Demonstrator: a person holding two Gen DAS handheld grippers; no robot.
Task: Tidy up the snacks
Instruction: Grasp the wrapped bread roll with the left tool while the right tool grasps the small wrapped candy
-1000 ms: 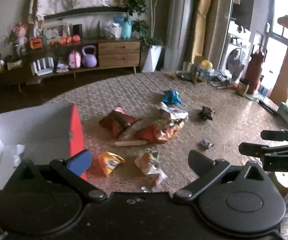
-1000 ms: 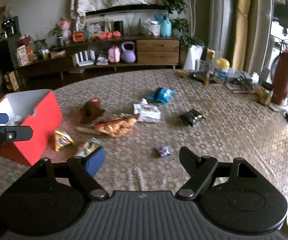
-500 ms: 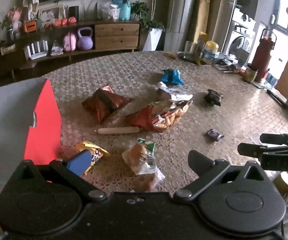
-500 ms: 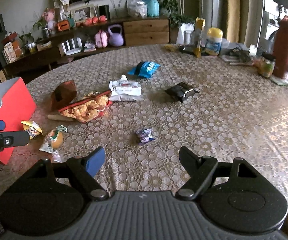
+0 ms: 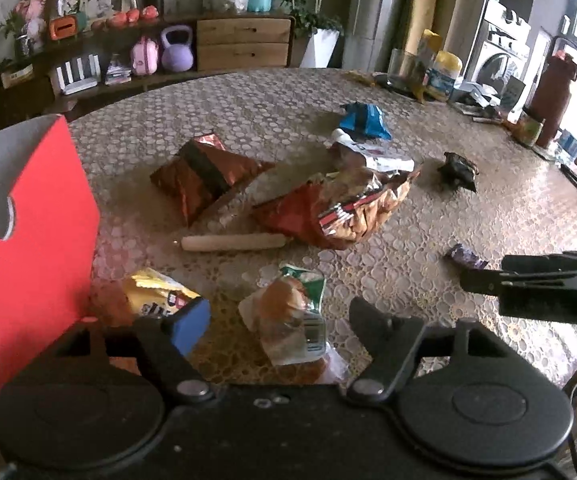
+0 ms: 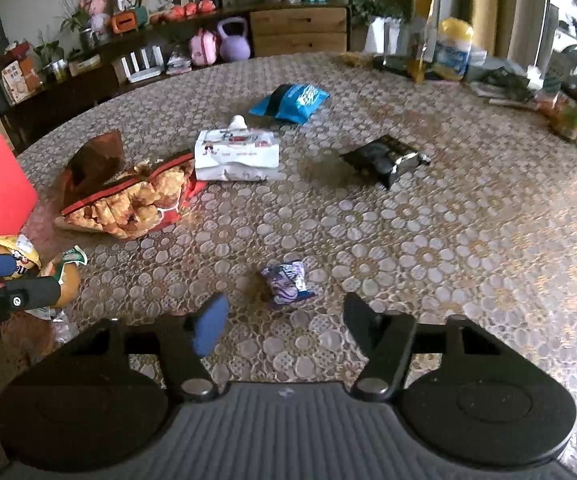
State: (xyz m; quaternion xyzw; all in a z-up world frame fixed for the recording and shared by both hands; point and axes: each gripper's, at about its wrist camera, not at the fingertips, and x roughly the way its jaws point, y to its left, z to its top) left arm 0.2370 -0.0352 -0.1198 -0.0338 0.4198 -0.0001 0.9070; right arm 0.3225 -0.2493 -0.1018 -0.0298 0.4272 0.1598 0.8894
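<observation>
Several snack packs lie on the patterned table [image 6: 448,220]. My left gripper [image 5: 278,320] is open and empty, with a clear-wrapped bun [image 5: 288,312] between its fingers and a yellow pack [image 5: 156,296] at its left finger. My right gripper [image 6: 284,316] is open and empty just short of a small purple packet [image 6: 286,282], which also shows in the left wrist view [image 5: 466,257]. A red box [image 5: 28,220] stands at the left. Farther off lie a red chip bag [image 6: 128,200], a brown bag [image 5: 204,176], a white pack [image 6: 236,154], a blue pack [image 6: 292,100] and a black pack [image 6: 384,158].
A wooden stick [image 5: 232,242] lies between the bun and the chip bags. Jars, papers and a dark red flask [image 5: 554,96] stand along the table's far right edge. A sideboard [image 6: 296,32] stands beyond the table. The right gripper's fingers show in the left wrist view [image 5: 528,280].
Both grippers have moved forward and lower toward the table. The bun now sits between the left fingers and the purple packet is just ahead of the right fingers. Both stay open.
</observation>
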